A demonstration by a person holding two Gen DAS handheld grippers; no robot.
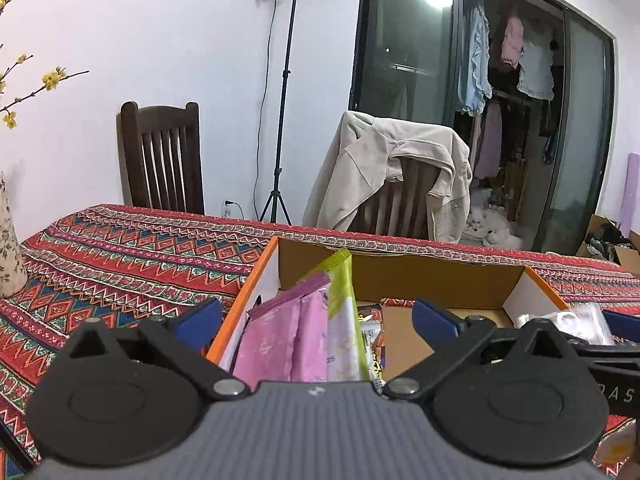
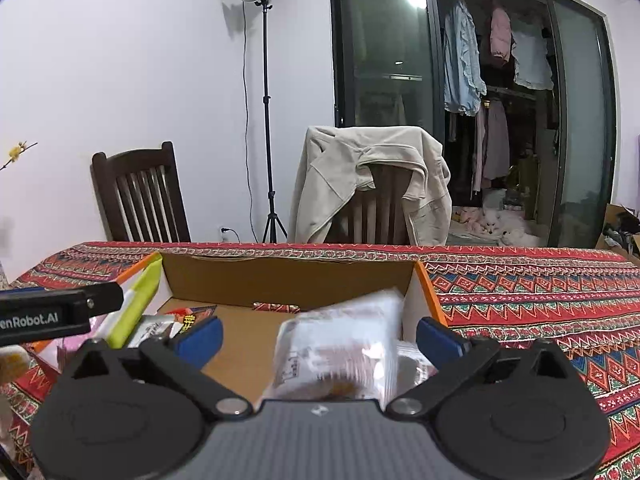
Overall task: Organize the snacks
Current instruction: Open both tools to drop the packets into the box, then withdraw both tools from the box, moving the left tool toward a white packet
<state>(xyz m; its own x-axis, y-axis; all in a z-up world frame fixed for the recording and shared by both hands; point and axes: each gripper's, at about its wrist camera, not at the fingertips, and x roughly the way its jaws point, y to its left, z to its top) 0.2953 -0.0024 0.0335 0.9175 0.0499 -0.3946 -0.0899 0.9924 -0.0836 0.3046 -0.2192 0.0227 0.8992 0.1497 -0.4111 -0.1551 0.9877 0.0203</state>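
An open cardboard box (image 1: 420,276) with an orange rim sits on the patterned tablecloth. At its left end stand pink packets (image 1: 276,340) and a green-edged packet (image 1: 340,296). My left gripper (image 1: 316,320) hovers over them, open, its pads clear of the packets. In the right wrist view the same box (image 2: 280,280) holds a clear plastic packet (image 2: 340,344), blurred, lying between the wide-open jaws of my right gripper (image 2: 320,336) without touching the pads. The green-edged packet (image 2: 136,304) and a red snack pack (image 2: 188,318) lie at the box's left.
The red zigzag tablecloth (image 1: 120,264) covers the table. A cream vase (image 1: 8,248) stands at the far left. Two dark wooden chairs (image 1: 160,160) stand behind the table, one with a beige jacket (image 1: 384,168) over it. A light stand (image 1: 280,120) is by the wall.
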